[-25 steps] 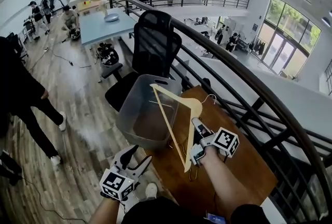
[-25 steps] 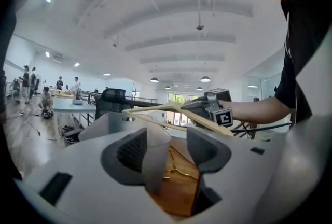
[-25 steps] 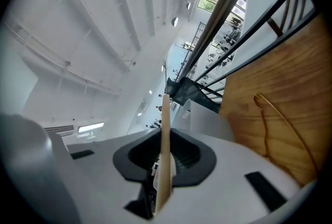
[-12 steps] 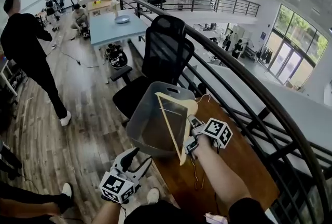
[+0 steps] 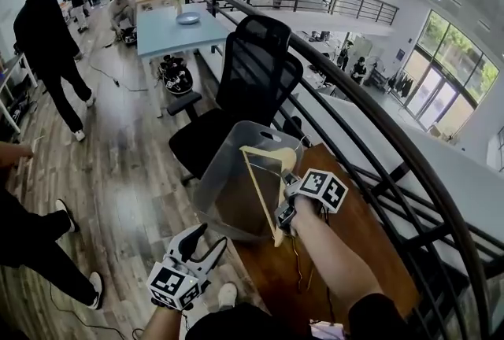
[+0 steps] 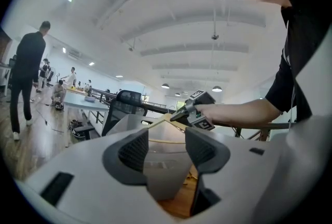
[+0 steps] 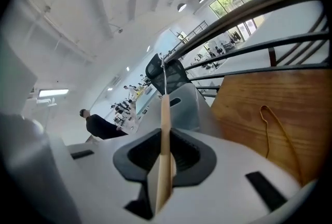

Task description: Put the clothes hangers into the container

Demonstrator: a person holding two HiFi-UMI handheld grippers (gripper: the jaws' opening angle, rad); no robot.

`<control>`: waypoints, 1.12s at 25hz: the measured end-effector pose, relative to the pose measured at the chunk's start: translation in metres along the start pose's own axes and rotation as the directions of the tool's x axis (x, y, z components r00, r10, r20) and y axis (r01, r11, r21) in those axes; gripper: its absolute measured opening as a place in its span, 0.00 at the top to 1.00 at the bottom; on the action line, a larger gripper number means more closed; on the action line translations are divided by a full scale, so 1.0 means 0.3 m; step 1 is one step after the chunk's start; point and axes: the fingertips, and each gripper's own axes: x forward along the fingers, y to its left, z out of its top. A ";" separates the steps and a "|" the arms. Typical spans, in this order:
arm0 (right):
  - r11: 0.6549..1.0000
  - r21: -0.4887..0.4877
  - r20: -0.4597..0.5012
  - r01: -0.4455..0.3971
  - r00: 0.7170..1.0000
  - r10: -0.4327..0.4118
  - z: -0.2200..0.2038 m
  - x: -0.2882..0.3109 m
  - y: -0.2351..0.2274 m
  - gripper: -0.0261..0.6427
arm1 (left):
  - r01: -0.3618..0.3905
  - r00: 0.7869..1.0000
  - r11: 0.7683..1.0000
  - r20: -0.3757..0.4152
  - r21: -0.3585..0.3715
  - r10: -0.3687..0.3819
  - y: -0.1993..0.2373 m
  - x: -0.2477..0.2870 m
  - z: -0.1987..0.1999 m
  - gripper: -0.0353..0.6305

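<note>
Head view: the right tongs (image 5: 285,214) are clenched on 1 wooden hanger (image 5: 259,193), gripping a side bar near its lower corner; over the last second that hand has carried it forward and a little down, so the triangle now hangs over the mouth of the grey container (image 5: 209,189) instead of reaching back over the worktop (image 5: 354,244); its upper bar is near the far rim, its lower corner still about the near rim, and I cannot tell whether any part touches the inside yet. Right gripper view agrees; both pads press flat on the thin wood. The left tongs (image 5: 201,244) sit low, off the worktop's edge, released and empty; their jaws have just been closing a little, with nothing between them. My reading: the drop is close; 1 more dip and a release should land it. A thin wire loop (image 7: 264,129) lies on the worktop, possibly another hanger to follow.
</note>
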 end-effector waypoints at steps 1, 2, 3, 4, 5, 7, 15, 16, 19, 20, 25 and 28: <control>1.000 -0.014 -0.012 0.003 1.000 -0.003 -0.005 0.001 0.008 0.89 | -0.001 1.000 1.000 0.002 -0.005 0.001 0.009 0.000 -0.003 0.60; 1.000 -0.024 -0.024 0.002 1.000 -0.002 -0.010 0.004 0.017 0.89 | -0.002 1.000 1.000 0.004 -0.010 0.002 0.020 0.003 -0.004 0.60; 0.999 -0.034 -0.036 0.001 0.999 -0.003 -0.014 0.009 0.024 0.89 | -0.002 1.000 1.000 0.007 -0.014 0.002 0.030 0.010 -0.005 0.60; 0.999 -0.042 -0.049 0.003 0.999 -0.006 -0.017 0.014 0.028 0.89 | -0.002 1.000 1.000 0.009 -0.017 0.002 0.039 0.019 -0.005 0.60; 0.999 -0.051 -0.063 0.008 0.998 -0.011 -0.021 0.020 0.028 0.89 | -0.001 1.000 1.000 0.012 -0.021 0.002 0.045 0.028 -0.004 0.60; 0.998 -0.061 -0.089 0.017 0.996 -0.022 -0.025 0.026 0.022 0.89 | 0.001 1.000 1.000 0.017 -0.030 -0.001 0.051 0.043 -0.001 0.60; 0.994 -0.110 -0.167 0.008 0.986 -0.026 -0.047 0.059 0.033 0.86 | 0.006 1.000 0.998 0.025 -0.060 -0.005 0.069 0.054 -0.008 0.60; 0.991 -0.134 -0.154 0.012 0.987 -0.032 -0.042 0.056 0.036 0.88 | 0.007 1.000 0.998 0.024 -0.062 -0.005 0.067 0.052 -0.009 0.60; 0.985 -0.173 -0.111 -0.008 0.994 -0.011 -0.028 0.040 0.053 0.83 | 0.005 1.000 0.998 0.016 -0.063 -0.004 0.059 0.040 -0.014 0.60; 0.984 -0.177 -0.099 -0.016 0.995 -0.002 -0.025 0.034 0.056 0.79 | 0.006 1.000 0.998 0.015 -0.063 -0.005 0.058 0.037 -0.016 0.60; 0.983 -0.182 -0.078 -0.027 0.997 0.013 -0.032 0.007 0.026 0.78 | 0.010 1.000 0.998 0.007 -0.057 -0.010 0.056 0.041 -0.029 0.60; 0.987 -0.152 -0.061 -0.056 0.997 0.047 -0.033 -0.033 0.020 0.78 | 0.021 1.000 0.999 0.003 -0.050 -0.021 0.042 0.043 -0.024 0.60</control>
